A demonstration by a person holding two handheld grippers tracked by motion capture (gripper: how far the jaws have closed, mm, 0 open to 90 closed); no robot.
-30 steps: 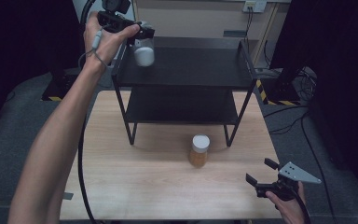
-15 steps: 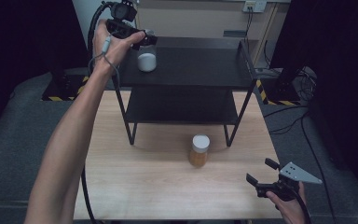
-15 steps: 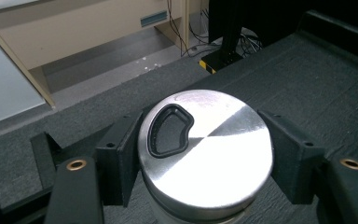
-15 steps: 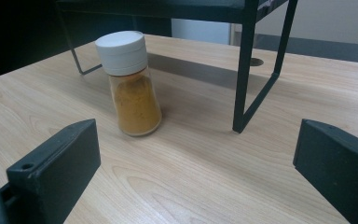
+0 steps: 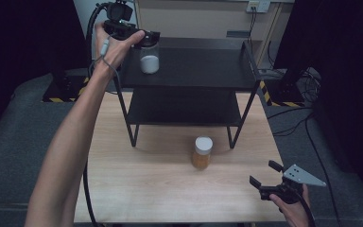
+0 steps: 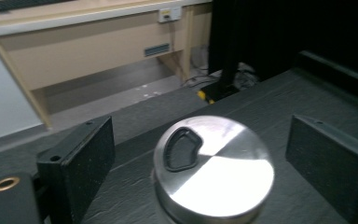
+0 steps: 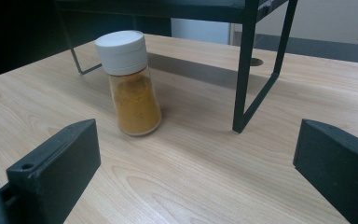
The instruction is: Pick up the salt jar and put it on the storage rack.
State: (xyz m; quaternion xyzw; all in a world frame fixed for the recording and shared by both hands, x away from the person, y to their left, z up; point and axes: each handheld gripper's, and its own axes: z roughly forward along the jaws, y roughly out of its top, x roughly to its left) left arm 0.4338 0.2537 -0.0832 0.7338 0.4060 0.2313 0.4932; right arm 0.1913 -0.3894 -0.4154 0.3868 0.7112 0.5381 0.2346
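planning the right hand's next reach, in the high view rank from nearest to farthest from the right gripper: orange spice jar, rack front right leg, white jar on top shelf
From the right gripper:
1. orange spice jar, on the table, to its left
2. rack front right leg, just behind the jar
3. white jar, top shelf, far left corner

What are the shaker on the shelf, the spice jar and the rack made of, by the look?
Shaker: clear body, glass or plastic, with white powder inside; its lid looks like polished metal, mirror-bright with a black flap.
Spice jar: clear body, material unclear, holding orange-brown powder; matte white cap, likely plastic.
Rack: thin black-painted bars, probably metal; the shelf looks textured matte black.
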